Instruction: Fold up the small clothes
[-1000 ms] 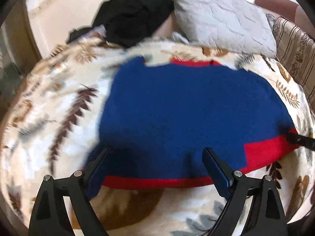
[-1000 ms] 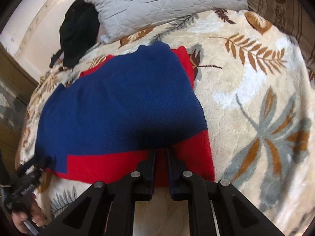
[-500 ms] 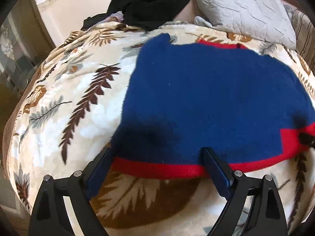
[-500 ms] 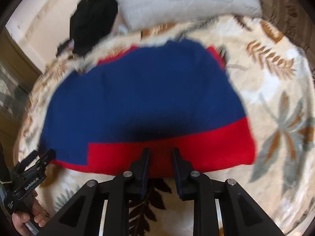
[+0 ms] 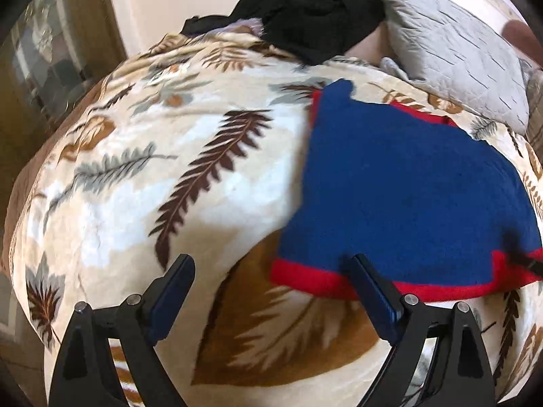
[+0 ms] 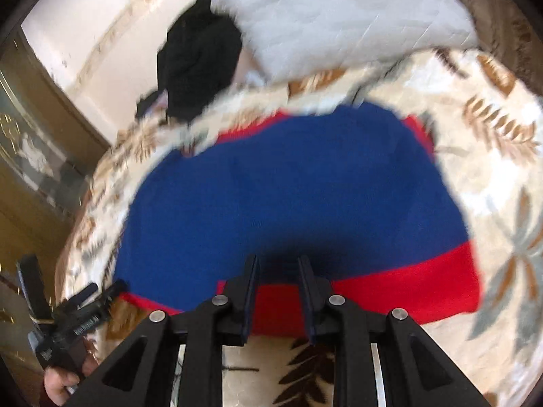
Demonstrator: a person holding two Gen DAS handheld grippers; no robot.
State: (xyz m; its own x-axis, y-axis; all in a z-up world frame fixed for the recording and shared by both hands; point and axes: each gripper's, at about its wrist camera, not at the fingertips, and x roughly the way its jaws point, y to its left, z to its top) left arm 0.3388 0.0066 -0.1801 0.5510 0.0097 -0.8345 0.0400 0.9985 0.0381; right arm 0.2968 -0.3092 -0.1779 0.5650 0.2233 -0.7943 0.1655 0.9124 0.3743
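Left wrist view shows a leaf-print blanket [image 5: 142,183] over a bed, grey pillow [image 5: 451,51] and black clothing [image 5: 312,10] far beyond the fingers. Left gripper [image 5: 271,273] gapes wide and empty, the blue-and-red sweater [image 5: 400,196] flat beside its right finger. Right gripper [image 6: 278,264] is narrowly parted over the sweater's red hem, gripping nothing.

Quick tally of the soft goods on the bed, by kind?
Sweater, blue with red trim: 1
Black garment heap, piece count unclear: 1
Grey pillow: 1
Leaf-print blanket: 1
Total: 4
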